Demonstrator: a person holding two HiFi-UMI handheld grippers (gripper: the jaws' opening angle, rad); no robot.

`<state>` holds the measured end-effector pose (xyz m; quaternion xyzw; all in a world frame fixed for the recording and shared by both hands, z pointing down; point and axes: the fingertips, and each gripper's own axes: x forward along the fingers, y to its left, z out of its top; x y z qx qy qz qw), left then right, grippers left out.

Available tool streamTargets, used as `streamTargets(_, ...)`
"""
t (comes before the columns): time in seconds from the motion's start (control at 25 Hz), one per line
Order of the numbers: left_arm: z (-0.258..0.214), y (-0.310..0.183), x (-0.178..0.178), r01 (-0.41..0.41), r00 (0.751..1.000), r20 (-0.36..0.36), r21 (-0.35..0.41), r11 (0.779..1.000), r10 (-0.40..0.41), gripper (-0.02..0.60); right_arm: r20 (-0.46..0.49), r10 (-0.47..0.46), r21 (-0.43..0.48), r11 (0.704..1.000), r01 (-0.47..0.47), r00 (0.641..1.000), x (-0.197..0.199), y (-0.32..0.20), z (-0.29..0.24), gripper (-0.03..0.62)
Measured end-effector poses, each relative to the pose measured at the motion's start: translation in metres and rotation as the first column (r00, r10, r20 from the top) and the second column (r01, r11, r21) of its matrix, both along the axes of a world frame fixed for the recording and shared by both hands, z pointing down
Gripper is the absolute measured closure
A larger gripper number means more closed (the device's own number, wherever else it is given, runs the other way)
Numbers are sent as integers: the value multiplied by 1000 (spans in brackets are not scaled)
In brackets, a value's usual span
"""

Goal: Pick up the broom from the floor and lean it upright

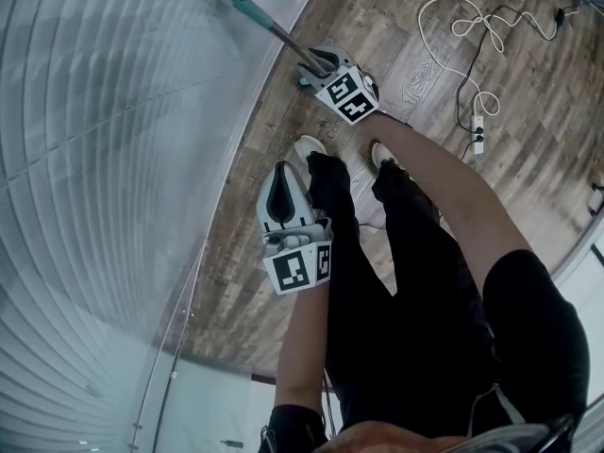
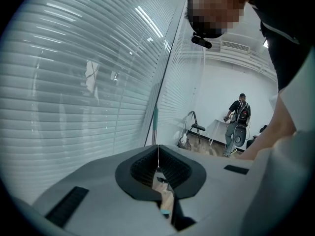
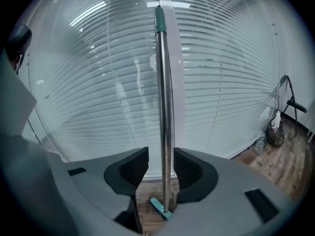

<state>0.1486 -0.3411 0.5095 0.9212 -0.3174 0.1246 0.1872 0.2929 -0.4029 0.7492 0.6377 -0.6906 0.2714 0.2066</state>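
Our left hand-held gripper (image 2: 158,156) hangs well away from the broom (image 3: 164,82), level with our black trousers (image 1: 377,281); its jaws are pressed together with only a thin line between them, and nothing sits in them; our right hand-held gripper (image 3: 161,164) is stretched out to the broom, jaws parted, with the metal pole standing between them; a clear gap shows on the pole's left side, while the right jaw lies just beside it, and we cannot tell whether it touches. Nothing is clamped.

From that gripper's view the broom stands upright, its teal foot (image 3: 160,208) down on the wooden floor (image 1: 528,111) and a teal sleeve (image 3: 160,18) high on the pole; the blinds (image 3: 88,82) run right behind the broom, and whether the top rests against them we cannot tell; our two white shoes (image 1: 307,144) stand near the broom's foot; a white cable (image 1: 453,26) and a power strip (image 1: 478,132) lie well off to the broom's right; beyond the broom, in the left gripper view, a folding chair (image 2: 196,128) and a standing person (image 2: 239,122) show far across the room.
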Motion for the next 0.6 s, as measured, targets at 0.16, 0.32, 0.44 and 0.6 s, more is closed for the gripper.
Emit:
streamTargets(0.16, -2, 2, 2, 23, 1000, -13, -6, 1000, -23, 561, -29, 14, 18, 1000, -13, 999, 3, 7, -20, 448)
streamTargets(0.32, -7, 11, 4, 23, 999, -35, -14, 1000, -24, 561, -59, 24, 53, 998, -21, 998, 5, 15, -51, 448)
streamTargets(0.44, -18, 16, 6, 25, 999, -44, -12, 1000, -26, 561, -99, 35, 88, 996, -26, 994, 3, 23, -81, 448)
streamTargets(0.6, -34, 9, 10, 50, 997, -53, 18, 999, -49, 561, -96, 40, 145, 989, -25, 995, -2, 29, -121, 463)
